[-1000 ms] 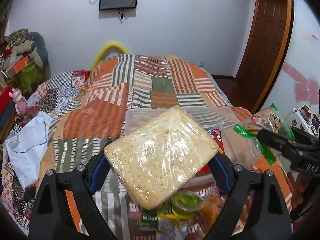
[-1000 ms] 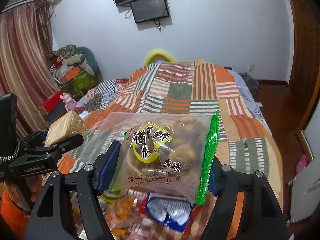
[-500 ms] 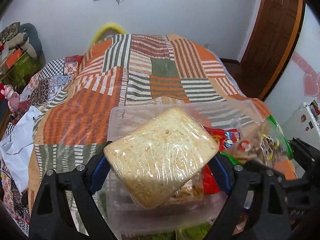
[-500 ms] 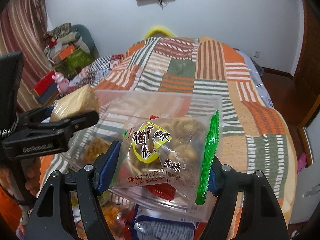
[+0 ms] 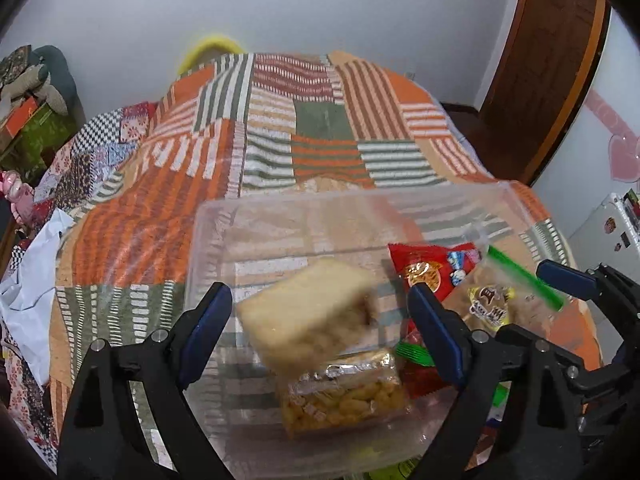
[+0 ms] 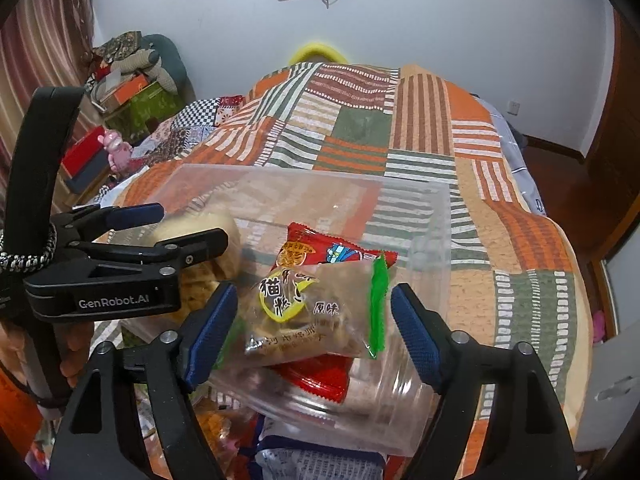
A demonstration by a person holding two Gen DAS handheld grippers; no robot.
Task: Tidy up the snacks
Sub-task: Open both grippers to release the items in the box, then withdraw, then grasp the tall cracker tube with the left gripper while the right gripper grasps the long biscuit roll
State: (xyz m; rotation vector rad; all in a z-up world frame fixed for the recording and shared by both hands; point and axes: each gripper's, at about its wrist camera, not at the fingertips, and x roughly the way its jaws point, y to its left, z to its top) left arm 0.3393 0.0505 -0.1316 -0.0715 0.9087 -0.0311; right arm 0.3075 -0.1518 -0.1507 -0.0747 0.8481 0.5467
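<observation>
Both snacks sit over the clear bin — the wrapped bread slab blurred between the left gripper's opening jaws, the green-edged cookie bag loose between the right gripper's opening jaws, at 3 o'clock of the bread.

My claws hang over a bed spread with a patchwork quilt of orange, green and white stripes. A clear plastic bin sits directly on the quilt at its near end. On the far left lies a checked and floral blanket, with a white cloth nearer me. Loose snack packets lie at the near edge, below the bin.
</observation>
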